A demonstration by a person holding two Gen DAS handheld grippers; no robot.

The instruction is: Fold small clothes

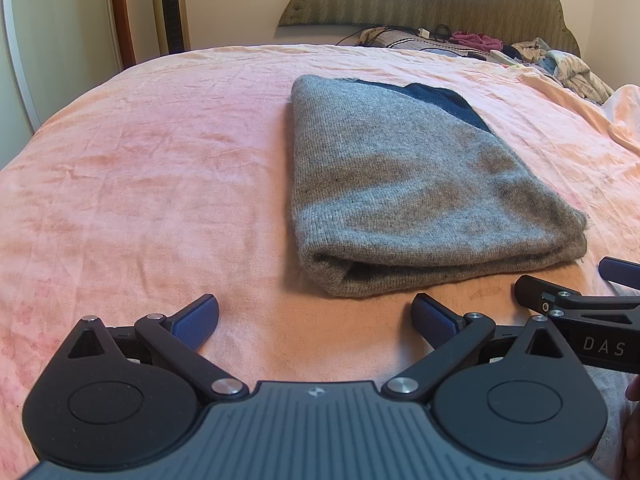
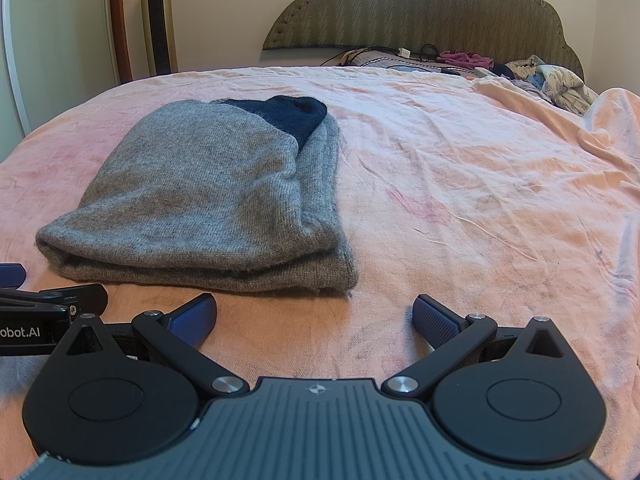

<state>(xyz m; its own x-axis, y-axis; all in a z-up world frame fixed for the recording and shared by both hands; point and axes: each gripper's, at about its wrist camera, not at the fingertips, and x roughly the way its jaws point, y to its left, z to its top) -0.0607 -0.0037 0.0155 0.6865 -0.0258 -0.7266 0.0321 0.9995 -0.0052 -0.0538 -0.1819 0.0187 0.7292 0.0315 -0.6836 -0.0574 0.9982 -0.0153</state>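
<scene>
A grey knitted garment (image 1: 404, 184) lies folded into a thick rectangle on the pink bedspread, with a dark blue part showing at its far end (image 1: 444, 102). In the right wrist view the same grey garment (image 2: 216, 196) sits ahead and to the left. My left gripper (image 1: 316, 316) stands open just short of the fold's near edge, nothing between its fingers. My right gripper (image 2: 316, 316) is open too, near the garment's front right corner, and holds nothing. Each gripper shows at the edge of the other's view.
The pink bedspread (image 1: 140, 184) covers the whole bed. A heap of loose clothes (image 2: 552, 80) and cables lies by the padded headboard (image 2: 432, 8) at the far right. A tower fan (image 2: 158, 20) stands at the wall on the left.
</scene>
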